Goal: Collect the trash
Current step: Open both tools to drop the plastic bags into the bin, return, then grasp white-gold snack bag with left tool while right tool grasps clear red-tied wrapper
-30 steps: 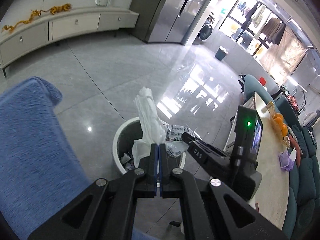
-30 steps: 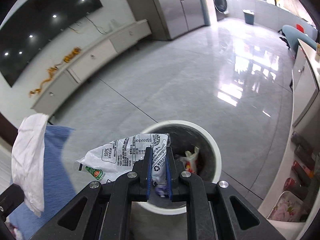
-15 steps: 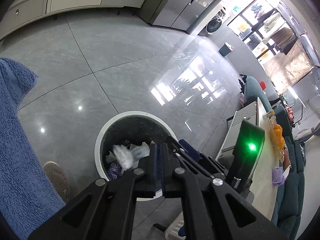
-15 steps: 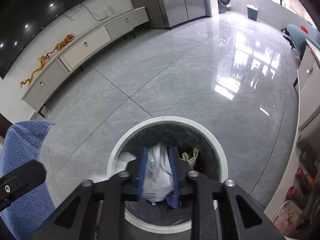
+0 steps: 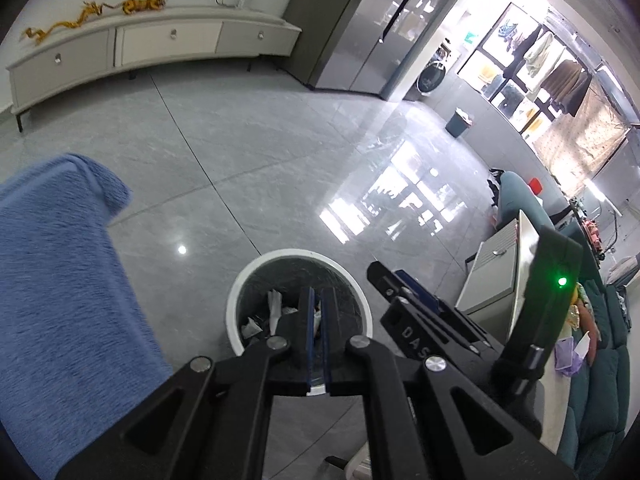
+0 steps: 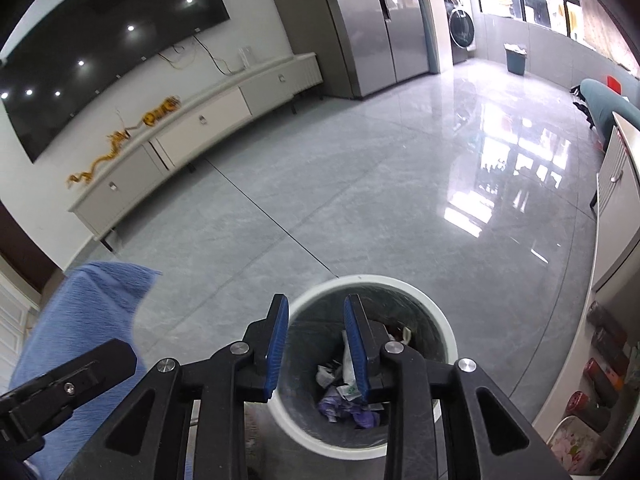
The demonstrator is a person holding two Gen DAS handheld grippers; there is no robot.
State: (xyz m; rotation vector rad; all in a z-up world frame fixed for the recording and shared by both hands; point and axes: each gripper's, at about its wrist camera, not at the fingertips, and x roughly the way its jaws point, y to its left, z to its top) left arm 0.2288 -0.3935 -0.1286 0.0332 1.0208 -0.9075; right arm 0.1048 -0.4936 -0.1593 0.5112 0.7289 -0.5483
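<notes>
Above a round white-rimmed waste bin (image 5: pixel 240 344) on grey floor tiles, the left gripper (image 5: pixel 317 332) is seen with its jaws nearly shut and nothing held. In the right wrist view, the right gripper (image 6: pixel 316 344) is parted, empty, over crumpled white and purple wrappers (image 6: pixel 346 398) inside the bin. A wall-mounted black television (image 6: pixel 100 44) is shown only there, far left; hanging laundry (image 5: pixel 560 76), far right, only in the left view.

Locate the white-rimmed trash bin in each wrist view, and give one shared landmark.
Left wrist: trash bin bottom centre, behind the left gripper.
Right wrist: trash bin bottom centre-right, beyond the right gripper.
Shared landmark: white TV cabinet with yellow dragon ornament.
</notes>
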